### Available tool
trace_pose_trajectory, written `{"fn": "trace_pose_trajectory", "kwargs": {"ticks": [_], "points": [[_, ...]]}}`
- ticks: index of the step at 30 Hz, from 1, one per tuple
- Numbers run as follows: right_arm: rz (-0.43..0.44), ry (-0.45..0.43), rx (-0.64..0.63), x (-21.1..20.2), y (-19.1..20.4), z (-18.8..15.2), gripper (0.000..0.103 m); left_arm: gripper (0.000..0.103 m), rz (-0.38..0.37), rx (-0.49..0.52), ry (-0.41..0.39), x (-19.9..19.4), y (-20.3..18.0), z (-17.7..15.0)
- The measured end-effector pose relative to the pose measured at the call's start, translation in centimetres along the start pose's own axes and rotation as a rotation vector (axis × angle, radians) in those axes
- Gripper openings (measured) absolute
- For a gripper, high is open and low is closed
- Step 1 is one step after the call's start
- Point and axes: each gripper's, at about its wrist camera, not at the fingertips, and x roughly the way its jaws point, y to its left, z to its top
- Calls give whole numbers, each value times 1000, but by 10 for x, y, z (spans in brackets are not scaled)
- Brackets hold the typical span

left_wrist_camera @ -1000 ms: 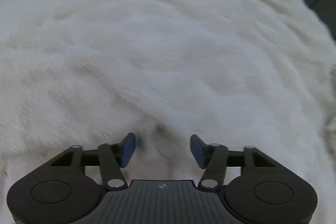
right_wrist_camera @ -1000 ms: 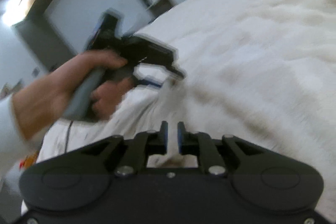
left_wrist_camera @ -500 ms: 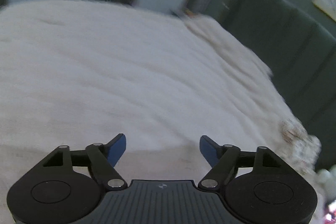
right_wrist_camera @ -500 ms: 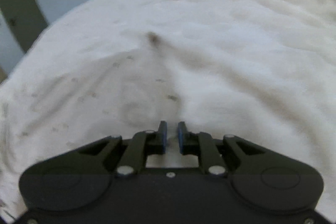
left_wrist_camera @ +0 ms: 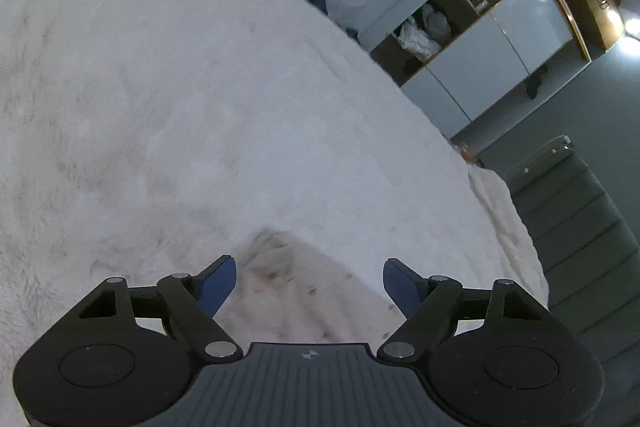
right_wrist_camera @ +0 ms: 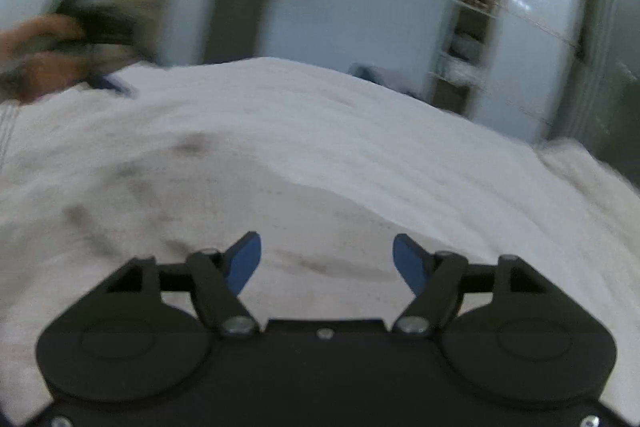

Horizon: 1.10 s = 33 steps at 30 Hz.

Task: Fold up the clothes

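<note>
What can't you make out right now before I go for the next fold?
- Left wrist view: garment near edge cut off behind the left gripper body.
- Right wrist view: hand and tool smeared by motion blur, left edge.
- Both views: wardrobe shelf contents too small.
- Garment's type: unclear.

Dim bluish light; blurred right view

2 wrist views, low over white blanket (left_wrist_camera: 200, 107), both facing wardrobe (right_wrist_camera: 532, 47)
</note>
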Motion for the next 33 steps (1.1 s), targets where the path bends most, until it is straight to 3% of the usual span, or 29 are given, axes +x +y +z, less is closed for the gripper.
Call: {"fn": "trace_pose_trajectory", "kwargs": {"ticks": [5,7,10,14,19,20,21,23,25,26,28,33], "points": [[110,87,-197,43,104,16,76,76,-76,-27,65,55,21,10],[104,112,-295,61,129,13,76,76,-7,31,86,77,20,13],[67,153,-457,84,170,0,76,76,51,114,122,102,15,9],[8,206,-503,115,189,-5,76,76,-2,151,205,123,15,-5],[-112,215,-537,143,203,-7,72,70,-104,76,203,140,24,-8],[-140,211,-556,150,209,-7,71,65,-113,52,198,142,27,-7],[-151,209,-573,154,212,-8,70,53,-115,35,198,144,30,-6],[-188,192,-625,161,220,-10,51,31,-114,3,207,149,34,-5],[-187,198,-590,164,215,-9,5,14,-119,11,208,147,32,-6],[-180,203,-559,165,211,-9,4,8,-116,28,202,143,28,-7],[-139,204,-498,166,202,-9,2,6,-107,62,176,130,17,-4],[-135,43,-277,108,149,13,2,5,-173,93,83,74,-25,11]]}}
